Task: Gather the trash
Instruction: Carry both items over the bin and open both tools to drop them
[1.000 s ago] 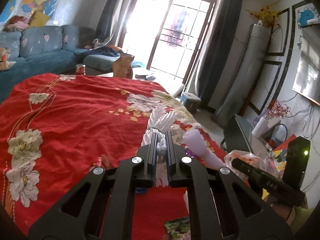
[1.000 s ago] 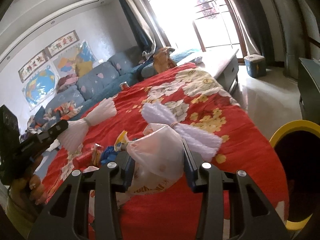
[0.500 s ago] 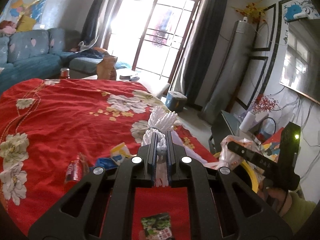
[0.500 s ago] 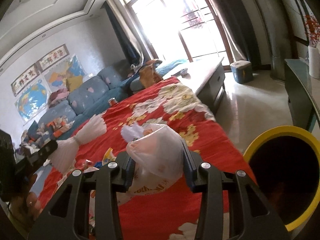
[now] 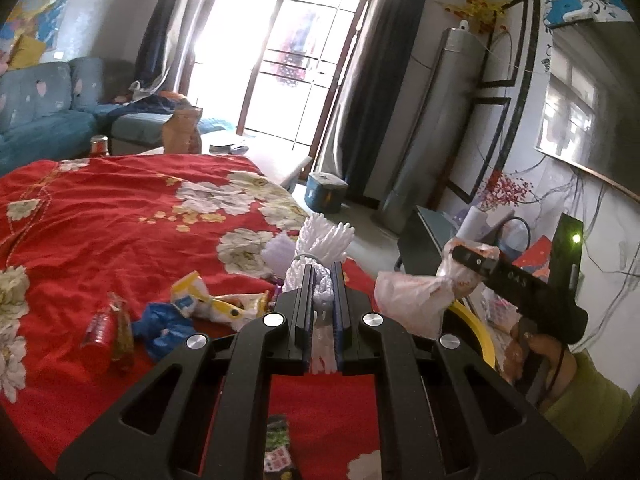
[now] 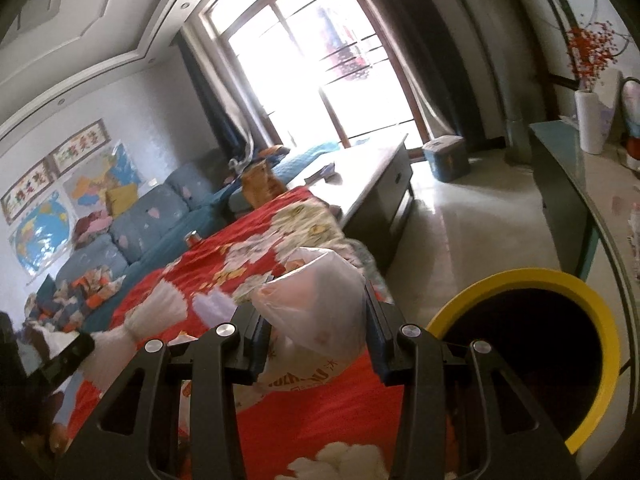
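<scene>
My left gripper (image 5: 322, 276) is shut on a white foam net wrapper (image 5: 323, 242), held above the red flowered tablecloth (image 5: 120, 216). My right gripper (image 6: 314, 312) is shut on a crumpled clear plastic bag (image 6: 316, 308) near the table's edge, beside the yellow-rimmed trash bin (image 6: 528, 352). The bag also shows in the left wrist view (image 5: 412, 300), and the foam wrapper in the right wrist view (image 6: 156, 316). Loose trash lies on the cloth: a yellow-white wrapper (image 5: 212, 300), a blue wrapper (image 5: 164, 328), a red packet (image 5: 104, 328), a green packet (image 5: 280, 440).
A purple foam wrapper (image 5: 276, 250) lies on the cloth beyond the left gripper. A low white table (image 6: 372, 176), a blue sofa (image 6: 132, 232) and a blue box (image 6: 446, 158) stand beyond. A dark cabinet (image 6: 568, 188) with a white vase (image 6: 588, 120) is right of the bin.
Both grippers have swung right toward the table's edge with their loads. The yellow bin has come fully into the right wrist view, closer to the bag.
</scene>
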`<state>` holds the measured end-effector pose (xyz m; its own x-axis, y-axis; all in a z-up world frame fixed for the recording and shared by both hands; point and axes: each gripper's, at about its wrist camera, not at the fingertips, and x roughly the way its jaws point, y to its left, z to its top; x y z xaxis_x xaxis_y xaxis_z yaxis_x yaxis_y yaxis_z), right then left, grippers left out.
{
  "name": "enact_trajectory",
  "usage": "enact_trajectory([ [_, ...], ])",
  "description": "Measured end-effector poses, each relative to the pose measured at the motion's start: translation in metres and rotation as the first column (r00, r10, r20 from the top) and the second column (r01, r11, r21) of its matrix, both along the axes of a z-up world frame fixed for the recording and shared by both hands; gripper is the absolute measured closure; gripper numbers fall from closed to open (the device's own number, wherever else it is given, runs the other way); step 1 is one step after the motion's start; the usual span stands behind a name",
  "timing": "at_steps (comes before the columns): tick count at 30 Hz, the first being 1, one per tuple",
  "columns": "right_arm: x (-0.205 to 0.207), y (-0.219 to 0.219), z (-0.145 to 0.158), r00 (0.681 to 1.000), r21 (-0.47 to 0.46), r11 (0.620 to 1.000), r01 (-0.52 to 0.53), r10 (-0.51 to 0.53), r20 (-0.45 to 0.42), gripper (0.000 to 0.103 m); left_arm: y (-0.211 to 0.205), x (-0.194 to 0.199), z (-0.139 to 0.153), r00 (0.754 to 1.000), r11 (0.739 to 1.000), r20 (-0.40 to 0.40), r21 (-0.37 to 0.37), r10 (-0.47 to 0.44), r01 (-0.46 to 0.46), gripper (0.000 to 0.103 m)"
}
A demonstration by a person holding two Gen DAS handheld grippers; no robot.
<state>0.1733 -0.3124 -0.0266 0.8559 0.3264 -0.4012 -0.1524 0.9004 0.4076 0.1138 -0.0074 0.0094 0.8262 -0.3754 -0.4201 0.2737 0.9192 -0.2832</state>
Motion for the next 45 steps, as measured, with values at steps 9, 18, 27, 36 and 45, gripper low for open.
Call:
enact_trajectory([
  [9, 0.000, -0.037, 0.002, 0.995, -0.011, 0.995, 0.096, -0.096, 0.017, 0.065, -0.025, -0.003, 0.000, 0.999, 0.999, 0.006, 0.006, -0.050, 0.050, 0.099],
  [18, -0.001, -0.067, -0.002, 0.984, -0.026, 0.984, 0.175, -0.174, 0.023, 0.065, -0.061, 0.000, -0.002, 0.992, 0.992, 0.001, 0.026, -0.127, 0.127, 0.099],
  [27, -0.006, -0.106, -0.011, 0.963, -0.028, 0.963, 0.270, -0.269, 0.020, 0.065, -0.101, 0.005, -0.004, 0.980, 0.977, -0.007, 0.066, -0.201, 0.201, 0.099],
  [36, -0.011, -0.137, -0.021, 0.937, -0.043, 0.936, 0.350, -0.349, 0.020, 0.065, -0.136, 0.013, -0.009, 0.965, 0.958, -0.024, 0.108, -0.263, 0.264, 0.099],
  [45, -0.017, -0.172, -0.034, 0.900, -0.047, 0.899, 0.436, -0.436, 0.008, 0.065, -0.168, 0.024, -0.017, 0.950, 0.939, -0.047, 0.143, -0.309, 0.313, 0.099],
])
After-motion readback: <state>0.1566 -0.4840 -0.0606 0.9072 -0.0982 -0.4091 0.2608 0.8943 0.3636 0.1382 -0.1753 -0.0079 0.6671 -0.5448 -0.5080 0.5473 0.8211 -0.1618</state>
